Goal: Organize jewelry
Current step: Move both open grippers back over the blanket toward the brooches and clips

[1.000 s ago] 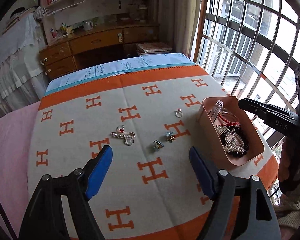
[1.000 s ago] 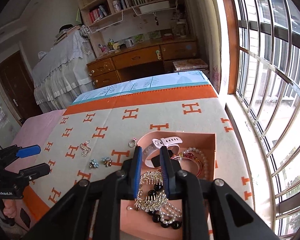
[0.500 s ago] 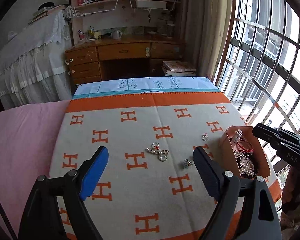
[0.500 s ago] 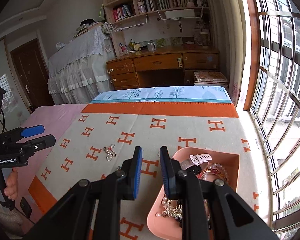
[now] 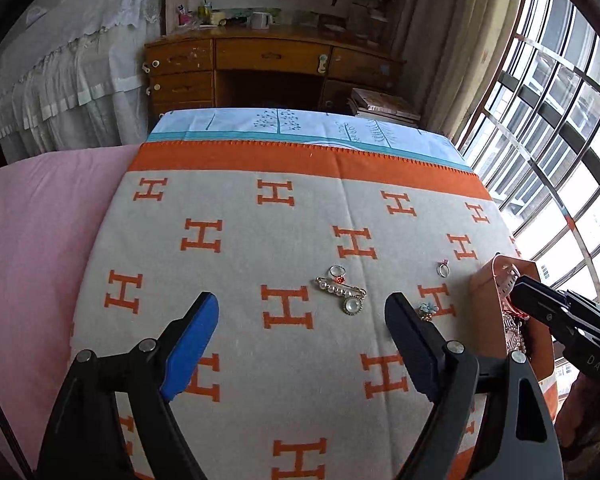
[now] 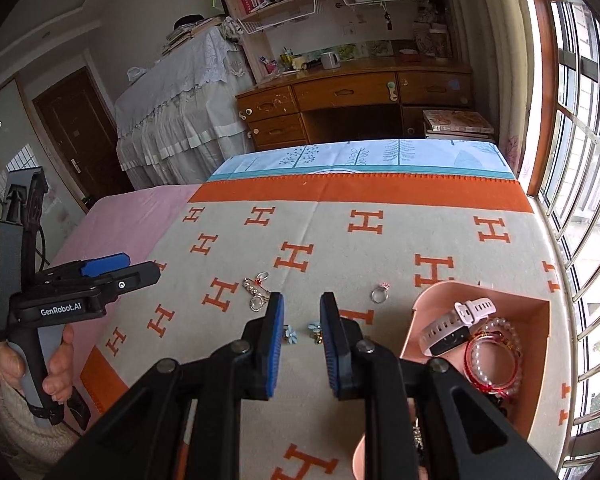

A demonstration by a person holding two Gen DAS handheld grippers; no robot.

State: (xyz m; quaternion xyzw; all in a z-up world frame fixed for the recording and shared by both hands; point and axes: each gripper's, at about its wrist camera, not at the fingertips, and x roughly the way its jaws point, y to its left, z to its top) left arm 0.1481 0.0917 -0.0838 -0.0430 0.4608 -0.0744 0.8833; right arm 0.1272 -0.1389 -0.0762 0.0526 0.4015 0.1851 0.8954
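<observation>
Two hand-held grippers over a bed, pointed down at a cream blanket (image 5: 284, 240) patterned with orange H letters.

Left hand-held gripper (image 5: 302, 300): spread wide, jaws closing, nothing between them but bare blanket; pearl brooch just beyond the tips. Gripped from below by a person's hand (image 6: 56, 360) in the right wrist view.

Right hand-held gripper (image 6: 302, 300): blue pads drawn near each other with a narrow gap, pinching nothing; hanging over the blanket just left of the tray.

Pink tray (image 6: 540, 320) at the blanket's window-side edge. Inside it: a pale pink smartwatch (image 6: 456, 322) lying at the far left, then beaded bracelets (image 6: 496, 356) with a red cord loop stacked beside it, more jewellery nearer the camera half hidden behind the gripper.

Loose on the blanket, all apart from the tray:
- pearl brooch (image 5: 342, 290), a bar of pearls with a round drop, near the middle.
- ring with a red stone (image 5: 337, 271), touching or just beside the brooch's far side.
- second ring (image 5: 443, 269), alone, between brooch and tray.
- two small blue flower earrings (image 6: 314, 326), close together, just past the right gripper's tips.
</observation>
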